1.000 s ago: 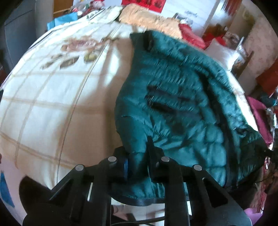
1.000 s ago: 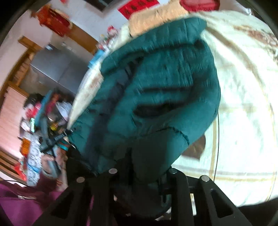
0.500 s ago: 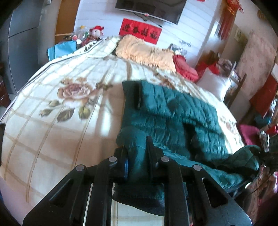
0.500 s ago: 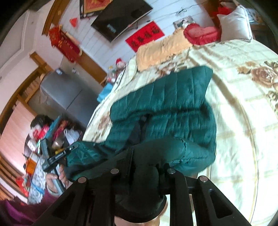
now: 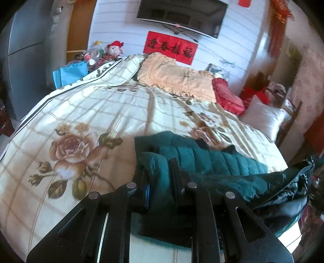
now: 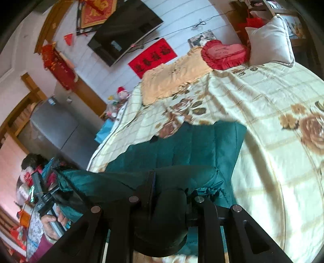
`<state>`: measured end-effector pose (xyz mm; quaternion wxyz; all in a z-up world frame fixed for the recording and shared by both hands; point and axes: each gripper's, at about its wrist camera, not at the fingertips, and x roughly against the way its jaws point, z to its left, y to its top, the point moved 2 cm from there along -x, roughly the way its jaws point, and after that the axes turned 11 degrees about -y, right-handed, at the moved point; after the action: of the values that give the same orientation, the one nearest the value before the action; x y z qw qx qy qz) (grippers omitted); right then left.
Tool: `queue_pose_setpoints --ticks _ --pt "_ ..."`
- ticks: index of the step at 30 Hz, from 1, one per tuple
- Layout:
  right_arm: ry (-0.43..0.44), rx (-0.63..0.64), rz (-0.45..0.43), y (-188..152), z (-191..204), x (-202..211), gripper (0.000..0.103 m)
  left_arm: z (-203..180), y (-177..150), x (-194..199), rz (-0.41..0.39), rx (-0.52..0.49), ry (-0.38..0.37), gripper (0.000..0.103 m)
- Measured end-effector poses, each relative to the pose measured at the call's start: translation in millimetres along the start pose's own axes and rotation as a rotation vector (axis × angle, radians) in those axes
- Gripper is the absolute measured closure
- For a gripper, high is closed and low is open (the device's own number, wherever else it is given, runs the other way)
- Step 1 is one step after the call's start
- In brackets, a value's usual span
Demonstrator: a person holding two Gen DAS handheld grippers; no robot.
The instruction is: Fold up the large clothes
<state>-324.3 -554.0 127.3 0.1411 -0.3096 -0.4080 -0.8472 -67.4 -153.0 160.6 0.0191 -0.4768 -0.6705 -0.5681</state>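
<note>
I count one green jacket [image 5: 212,161] on the bed [image 5: 81,113]. At the head of the bed I see four cushions: one peach [image 5: 178,79], one red heart [image 6: 224,53], two white [image 5: 265,117]. One television [image 5: 180,16] hangs above the bed, with one red banner [image 5: 171,47] under it.

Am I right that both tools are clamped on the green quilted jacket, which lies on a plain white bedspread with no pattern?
Not quite. The left tool and right tool are indeed clamped on the green quilted jacket, but the bedspread is not plain: it is cream with a check grid and large printed roses. The left wrist view shows this most clearly, and the right wrist view confirms it.
</note>
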Motion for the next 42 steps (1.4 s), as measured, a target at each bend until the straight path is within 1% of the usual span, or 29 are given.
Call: queue_pose_setpoints --ticks 4,7,11,14,15,17,18,19,21,23,24,25,26,27,28,29,30,31,33,34,35,36,37,39,40,42 --pt "-0.054 -0.058 0.010 33.1 -16.9 -37.7 0.085 5.4 19.7 -44.0 -0.002 0.012 0.059 0.088" --pt "-0.080 -0.083 0.025 50.3 -26.1 -62.1 0.085 8.9 25.4 -74.0 0.011 0.006 0.093 0.088" --pt "-0.126 -0.067 0.047 67.6 -31.0 -97.3 0.085 13.7 29.2 -110.4 0.047 -0.018 0.140 0.088" --pt "-0.147 -0.116 0.096 70.7 -44.7 -130.5 0.085 23.1 26.8 -138.2 0.087 0.024 0.156 0.087" --pt "-0.141 -0.140 0.100 71.1 -50.0 -139.1 0.085 29.2 25.6 -146.0 0.087 0.060 0.158 0.085" --pt "-0.095 -0.173 0.081 72.2 -56.5 -154.2 0.078 36.4 24.3 -151.4 0.061 0.128 0.130 0.083" --pt "-0.076 -0.172 0.071 72.0 -56.5 -157.1 0.071 41.5 23.9 -154.8 0.055 0.157 0.108 0.081" --pt "-0.061 -0.169 0.058 72.4 -56.6 -159.1 0.070 42.7 24.5 -157.0 0.059 0.166 0.093 0.080" --pt "-0.065 -0.167 0.049 73.3 -54.4 -156.4 0.068 44.0 27.0 -157.7 0.070 0.172 0.062 0.079" --pt "-0.066 -0.159 0.025 77.3 -50.5 -146.9 0.064 46.4 32.2 -153.2 0.086 0.184 0.010 0.077" --pt "-0.068 -0.151 0.003 79.5 -47.2 -139.5 0.058 47.4 35.2 -149.7 0.083 0.197 -0.015 0.074" --pt "-0.061 -0.143 -0.021 80.9 -43.8 -131.8 0.043 49.2 38.6 -144.8 0.075 0.217 -0.045 0.072" --pt "-0.050 -0.139 -0.038 81.8 -41.0 -126.8 0.032 51.0 41.8 -139.5 0.070 0.242 -0.080 0.070" --pt "-0.046 -0.133 -0.068 83.1 -36.8 -118.8 0.007 51.8 44.4 -135.5 0.068 0.260 -0.105 0.065" --pt "-0.068 -0.127 -0.108 83.9 -33.2 -109.1 0.000 50.8 47.1 -132.0 0.063 0.267 -0.116 0.052" --pt "-0.091 -0.113 -0.147 84.5 -28.8 -98.5 0.000 49.1 49.8 -124.8 0.035 0.262 -0.117 0.043" --pt "-0.096 -0.096 -0.166 85.5 -23.5 -90.5 0.000 47.9 51.9 -117.8 0.005 0.253 -0.104 0.028" --pt "-0.084 -0.084 -0.176 84.9 -18.2 -83.3 0.000 46.8 55.1 -106.7 -0.049 0.239 -0.088 0.024" --pt "-0.058 -0.056 -0.187 80.5 -3.3 -74.0 0.000 43.4 60.8 -91.5 -0.105 0.213 -0.077 0.024" --pt "-0.064 -0.027 -0.180 78.1 4.9 -74.0 0.000 41.5 61.3 -88.2 -0.107 0.201 -0.074 0.024" --pt "-0.094 0.037 -0.152 74.4 19.7 -78.9 0.001 38.4 60.6 -86.3 -0.104 0.186 -0.070 0.024" --pt "-0.126 0.104 -0.119 69.5 35.0 -87.7 0.006 33.1 59.1 -85.8 -0.098 0.166 -0.061 0.024" --pt "-0.138 0.152 -0.092 64.3 47.4 -97.1 0.013 25.1 55.5 -87.2 -0.088 0.137 -0.045 0.024" --pt "-0.156 0.227 -0.046 53.3 67.5 -118.8 0.020 6.5 45.9 -97.5 -0.047 0.067 -0.013 0.024" --pt "-0.174 0.255 -0.033 48.0 73.5 -127.9 0.021 -0.5 41.0 -103.7 -0.027 0.035 -0.004 0.024" --pt "-0.223 0.304 -0.010 40.2 86.4 -154.2 0.021 -15.1 28.4 -124.5 0.035 -0.041 0.072 0.024"
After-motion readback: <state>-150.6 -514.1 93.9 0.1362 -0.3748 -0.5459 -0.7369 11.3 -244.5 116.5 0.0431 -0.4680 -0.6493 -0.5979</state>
